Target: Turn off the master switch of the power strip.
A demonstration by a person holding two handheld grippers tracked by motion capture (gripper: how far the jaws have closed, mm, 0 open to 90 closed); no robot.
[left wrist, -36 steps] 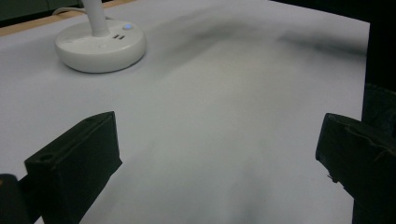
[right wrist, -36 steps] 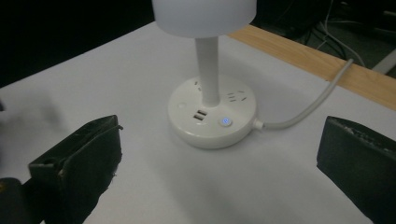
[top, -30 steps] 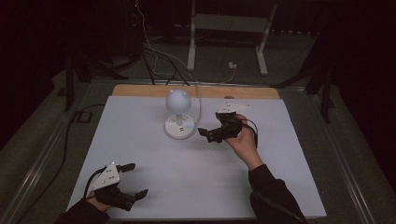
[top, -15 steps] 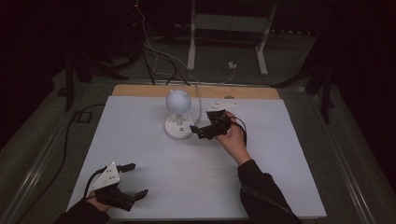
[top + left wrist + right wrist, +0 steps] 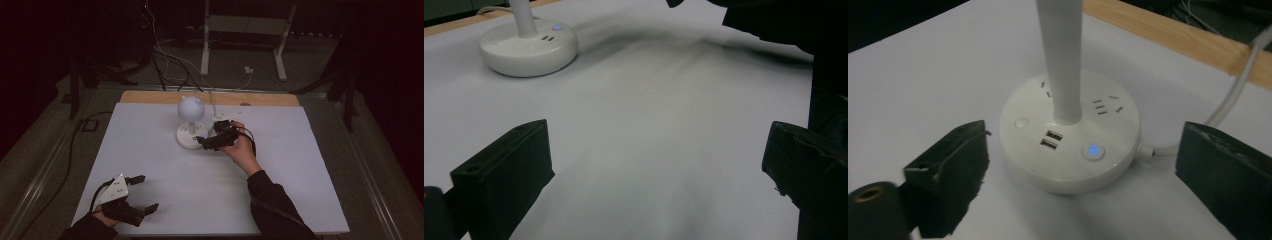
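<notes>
While your left gripper (image 5: 142, 194) waits near the front left corner of the pale grey worktop (image 5: 150, 150), its fingers are spread wide with nothing between them, as the left gripper view confirms: bare surface lies between the two black pads. Parked there, well apart from the work, it keeps out of your other arm's way, and I judge it has no part in this step.

Moving right, the white desk lamp with a round base, slim upright stem and ball-shaped head (image 5: 190, 134) stands toward the back middle of the worktop, just in front of the wooden strip (image 5: 210, 98) along the far edge. Its white cable (image 5: 1235, 95) leaves the base toward that edge, which likely explains why it sits so far back. On the base you can see two USB ports (image 5: 1049, 140), a small blank round button (image 5: 1021, 122) and a button glowing blue (image 5: 1093, 150).

Further right, your right gripper (image 5: 206, 142) is just beside the base, pointed at it, fingers spread and holding nothing. In the right gripper view the base sits between the two pads, with the blue button on the near side. That aim suggests you are lining up to press a button or grip the base; close in gently, since the light base may slide.
</notes>
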